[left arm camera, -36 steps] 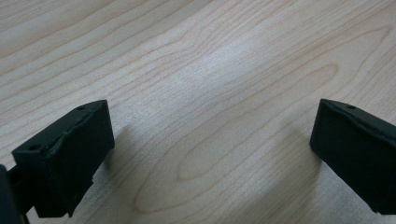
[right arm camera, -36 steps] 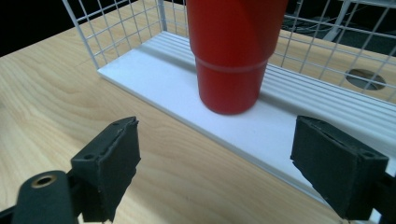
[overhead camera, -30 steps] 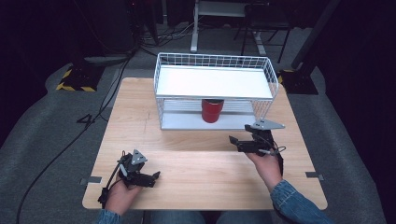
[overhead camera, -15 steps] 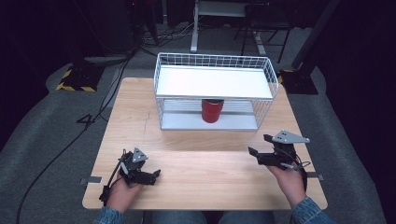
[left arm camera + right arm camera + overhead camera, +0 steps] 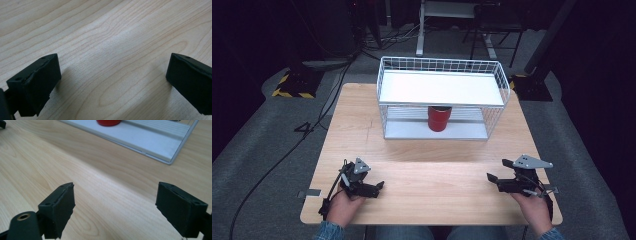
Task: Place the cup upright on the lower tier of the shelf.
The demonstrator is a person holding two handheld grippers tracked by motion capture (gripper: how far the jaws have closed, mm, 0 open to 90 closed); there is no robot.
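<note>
Both grippers sat low near the front edge of the light wooden table point(image 5: 362, 125), well apart. Left gripper point(image 5: 112, 82) had its jaws wide apart, nothing between them; right gripper point(image 5: 115, 207) the same. The one red cylindrical can point(image 5: 439, 118) stood upright on the lower shelf of the one white wire two-tier rack point(image 5: 442, 87), under the top shelf.

Risk, as I judged it: reaching for the can from here could clip the rack's front wires or the top shelf and tip the can.

Count: two grippers, one can, one rack.
</note>
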